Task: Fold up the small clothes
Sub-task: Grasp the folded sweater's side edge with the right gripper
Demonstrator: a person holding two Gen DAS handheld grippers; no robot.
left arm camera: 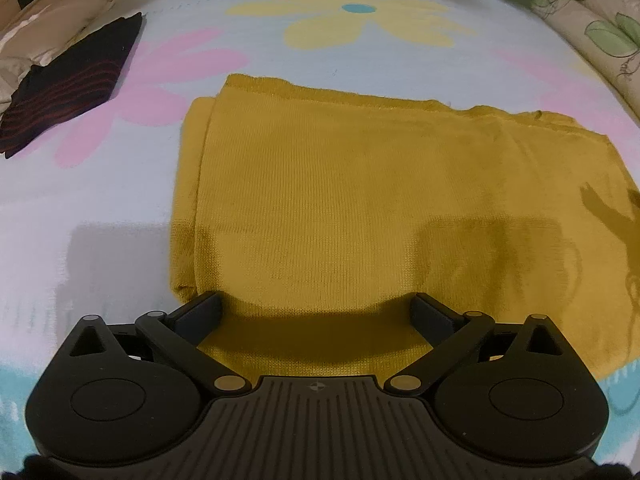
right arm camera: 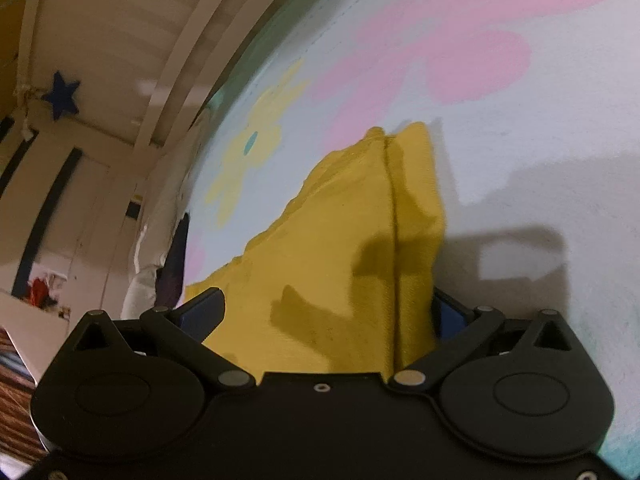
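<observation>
Mustard-yellow knit, a small garment [left arm camera: 360, 200] folded into a broad rectangle, lies flat on a pale blue bedsheet [left arm camera: 100, 208] printed with pink and yellow flowers. Over the garment's near edge hangs the left gripper [left arm camera: 318, 312], its jaws spread wide, one black finger at the garment's folded left corner and the other further along the same edge; the cloth lies beneath the gap, and neither pad presses on it. At the garment's other end the right gripper [right arm camera: 330, 312] is tilted hard over, its jaws likewise spread wide and straddling the cloth: the right-hand finger [right arm camera: 450, 314] sits half buried behind a raised yellow fold, so whether it touches the knit cannot be told, while the left-hand finger stands clear at the cloth's edge. Beyond the garment's far left corner, near the edge of the sheet, lies a dark folded cloth with thin red stripes [left arm camera: 68, 84], apart from the yellow one. A leaf-patterned pillow [left arm camera: 608, 36] edges the sheet past the garment's far right corner, cut off by the frame. Gripper shadows fall across the yellow knit and blur its near right portion. Past the sheet's far edge in the right wrist view, a blue star [right arm camera: 61, 95] is pinned to a cream wall; the clutter below it is too blurred to make out.
</observation>
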